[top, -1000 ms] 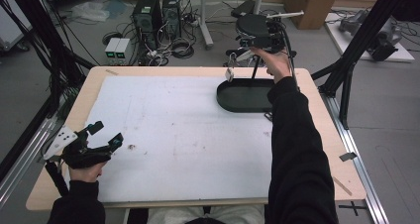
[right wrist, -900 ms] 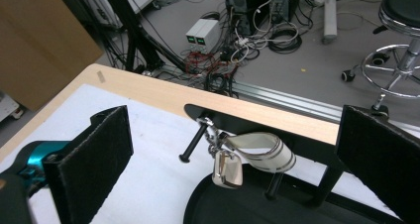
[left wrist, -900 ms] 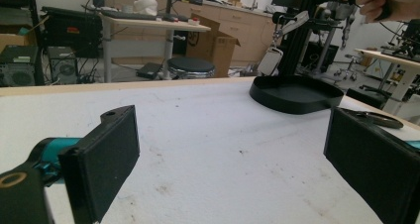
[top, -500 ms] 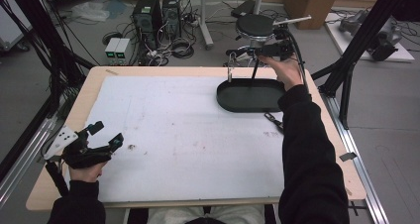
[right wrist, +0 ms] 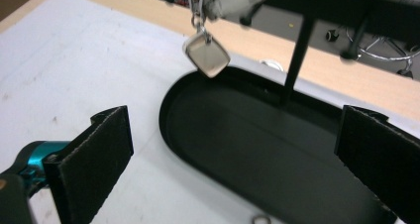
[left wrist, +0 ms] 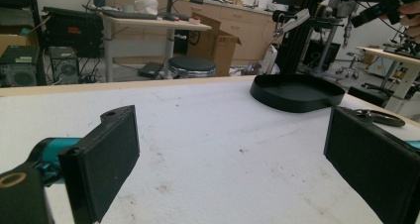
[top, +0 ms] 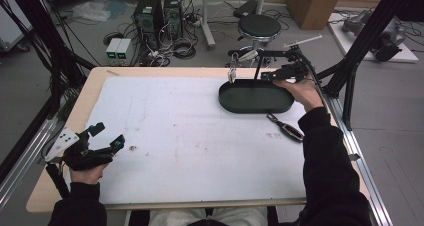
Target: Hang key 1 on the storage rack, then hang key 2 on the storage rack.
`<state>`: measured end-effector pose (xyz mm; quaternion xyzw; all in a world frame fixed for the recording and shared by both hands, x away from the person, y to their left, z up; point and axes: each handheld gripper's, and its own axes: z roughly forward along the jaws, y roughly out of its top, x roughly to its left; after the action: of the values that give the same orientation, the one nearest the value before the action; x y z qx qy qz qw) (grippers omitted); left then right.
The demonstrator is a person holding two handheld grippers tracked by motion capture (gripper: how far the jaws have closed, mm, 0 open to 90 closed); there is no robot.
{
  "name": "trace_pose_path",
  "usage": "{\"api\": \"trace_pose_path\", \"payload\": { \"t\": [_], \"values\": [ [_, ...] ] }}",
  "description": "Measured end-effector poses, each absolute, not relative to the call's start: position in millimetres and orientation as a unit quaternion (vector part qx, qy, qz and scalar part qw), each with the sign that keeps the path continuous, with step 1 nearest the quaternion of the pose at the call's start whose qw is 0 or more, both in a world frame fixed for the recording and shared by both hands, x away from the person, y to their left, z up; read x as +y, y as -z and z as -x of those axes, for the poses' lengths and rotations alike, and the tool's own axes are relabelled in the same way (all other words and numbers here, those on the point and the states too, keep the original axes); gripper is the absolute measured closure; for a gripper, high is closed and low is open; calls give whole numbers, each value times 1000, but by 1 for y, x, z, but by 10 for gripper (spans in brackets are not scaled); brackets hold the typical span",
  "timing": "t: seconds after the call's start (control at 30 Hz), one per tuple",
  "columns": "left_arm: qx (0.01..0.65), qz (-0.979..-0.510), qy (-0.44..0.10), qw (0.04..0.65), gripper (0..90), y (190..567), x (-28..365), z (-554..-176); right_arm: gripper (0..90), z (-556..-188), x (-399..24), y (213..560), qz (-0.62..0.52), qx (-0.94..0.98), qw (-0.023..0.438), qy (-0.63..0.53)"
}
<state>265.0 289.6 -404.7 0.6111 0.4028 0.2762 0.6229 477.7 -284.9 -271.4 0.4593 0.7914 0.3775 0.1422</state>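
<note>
Right gripper [top: 287,72], jaws spread wide and empty, held over the far right rim of the black oval plastic tray [top: 256,97] at the table's far right, a small silver square pendant [right wrist: 206,55] hanging just above the tray's left end; left gripper [top: 100,138] open at near left.

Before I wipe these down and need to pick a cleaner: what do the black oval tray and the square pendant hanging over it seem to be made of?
The tray looks like matte black plastic or coated metal: an even, dull surface with hardly any glare. The pendant looks like polished metal: a pale mirror-like face with a bright rim, hanging on a small metal chain.
</note>
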Motion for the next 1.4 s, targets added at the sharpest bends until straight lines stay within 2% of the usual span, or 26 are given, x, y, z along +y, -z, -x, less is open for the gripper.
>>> {"api": "trace_pose_path", "payload": {
  "t": [0.53,1.4],
  "values": [
    [402,-613,-274,622,74,405,287,-269,7,-446,-330,292,-479,785,144,-365],
    [402,-616,-275,619,74,405,286,-267,7,-438,-364,345,-509,783,132,-333]
  ]
}}
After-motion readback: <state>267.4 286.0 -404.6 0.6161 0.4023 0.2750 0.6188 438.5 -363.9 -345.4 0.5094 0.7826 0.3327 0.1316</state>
